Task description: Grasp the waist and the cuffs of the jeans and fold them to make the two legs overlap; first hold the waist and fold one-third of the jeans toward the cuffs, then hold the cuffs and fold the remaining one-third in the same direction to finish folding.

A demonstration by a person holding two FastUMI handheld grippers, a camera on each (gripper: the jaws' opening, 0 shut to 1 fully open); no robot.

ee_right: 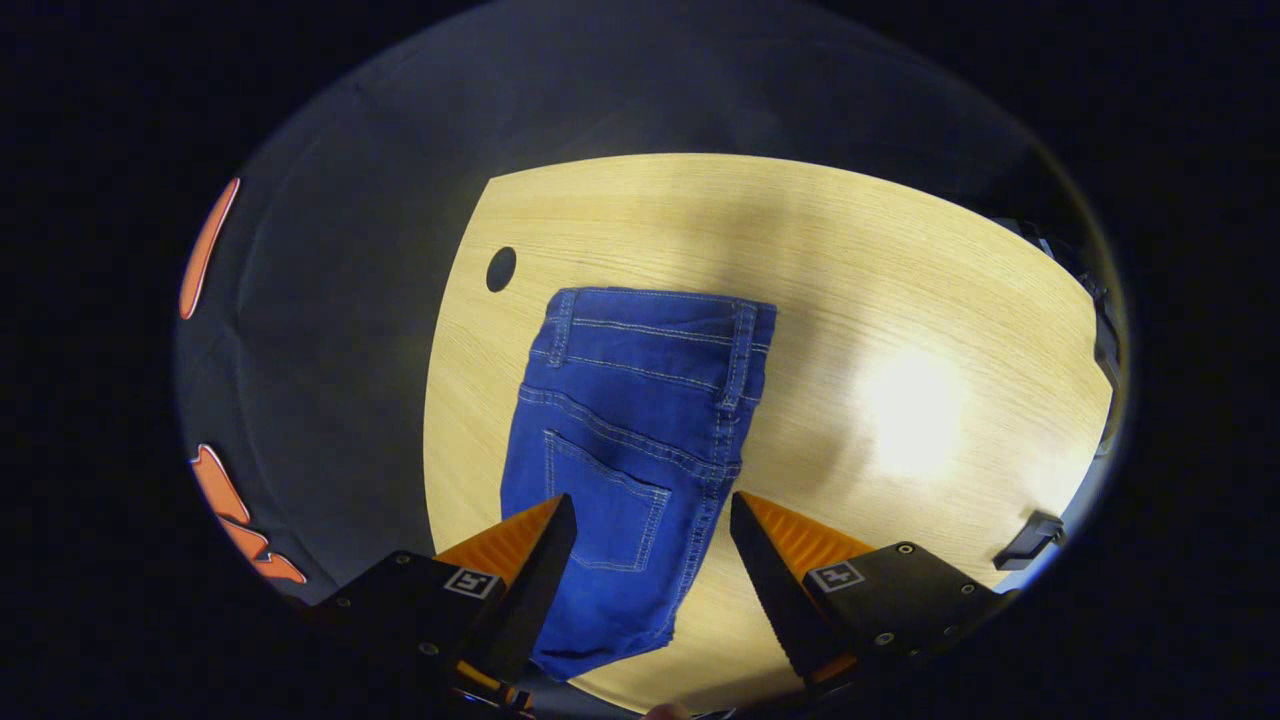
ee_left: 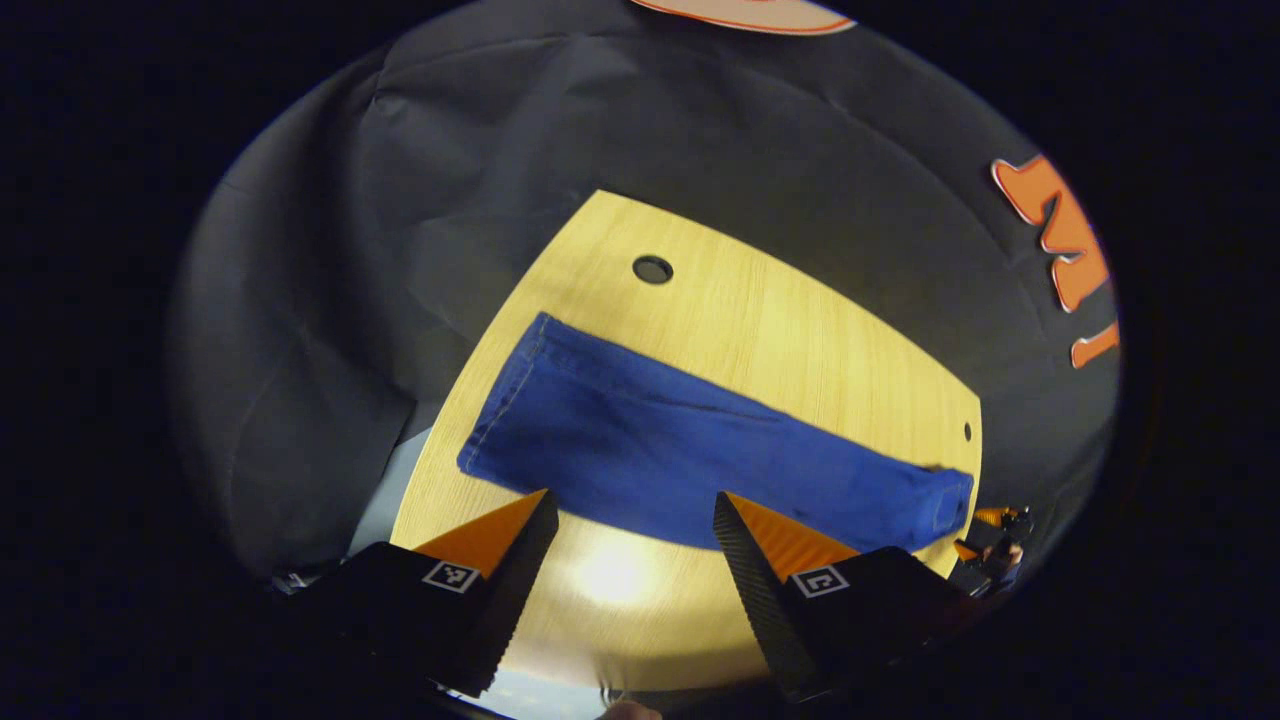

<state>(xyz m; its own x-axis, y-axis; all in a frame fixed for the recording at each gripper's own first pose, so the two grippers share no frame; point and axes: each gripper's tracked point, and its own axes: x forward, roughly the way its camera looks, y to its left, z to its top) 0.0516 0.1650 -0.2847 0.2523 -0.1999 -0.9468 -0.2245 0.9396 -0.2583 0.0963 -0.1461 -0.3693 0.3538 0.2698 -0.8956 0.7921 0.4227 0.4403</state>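
Blue jeans [ee_left: 680, 450] lie flat on the wooden table [ee_left: 760, 320] as one narrow strip, one leg over the other. In the left gripper view the cuffs [ee_left: 505, 395] are at the left and the waist [ee_left: 945, 500] at the right, near the table's edge. My left gripper [ee_left: 635, 497] hovers open over the near side of the legs, holding nothing. In the right gripper view the waistband [ee_right: 655, 305] is farthest from me, and the back pocket [ee_right: 610, 510] lies just ahead of my right gripper [ee_right: 652, 498]. That gripper is open above the denim.
The table has a round hole [ee_left: 652, 268] beyond the cuffs and a small hole [ee_left: 967, 430] near the waist end. A black clip-like part [ee_right: 1030, 540] sits at the table's right rim. A small orange-and-black item [ee_left: 992, 545] shows off the table past the waist. Black cloth walls surround the table.
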